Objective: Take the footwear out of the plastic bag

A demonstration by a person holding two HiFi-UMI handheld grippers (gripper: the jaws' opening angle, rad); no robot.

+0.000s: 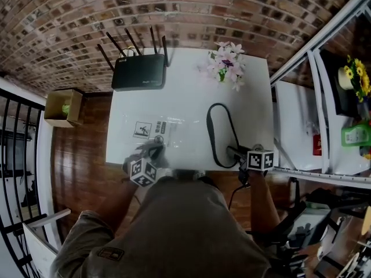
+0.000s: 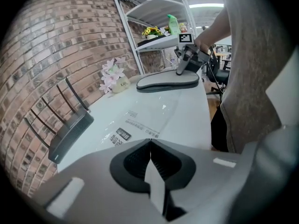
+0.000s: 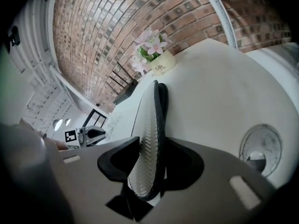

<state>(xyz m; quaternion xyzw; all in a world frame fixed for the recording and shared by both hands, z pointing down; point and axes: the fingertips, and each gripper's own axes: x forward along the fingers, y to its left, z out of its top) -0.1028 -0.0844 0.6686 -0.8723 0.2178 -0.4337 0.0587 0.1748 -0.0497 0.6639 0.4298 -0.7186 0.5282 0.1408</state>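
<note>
right tool (image 3: 152, 148) half-wide on slipper (image 3: 150, 115), left tool (image 2: 150, 146) tight on bag (image 2: 152, 118)

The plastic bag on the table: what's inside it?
Nothing visible. The clear plastic bag lies flat, showing only its printed labels and the white table beneath. Its near edge is hidden where the left gripper pinches it. The slipper is outside, in the right gripper.

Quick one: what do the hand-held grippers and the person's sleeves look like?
The left hand-held gripper and right hand-held gripper: grey bodies, black ribbed jaw pads, a white cube with black square markers on each. The person wears a khaki short-sleeved shirt.
</note>
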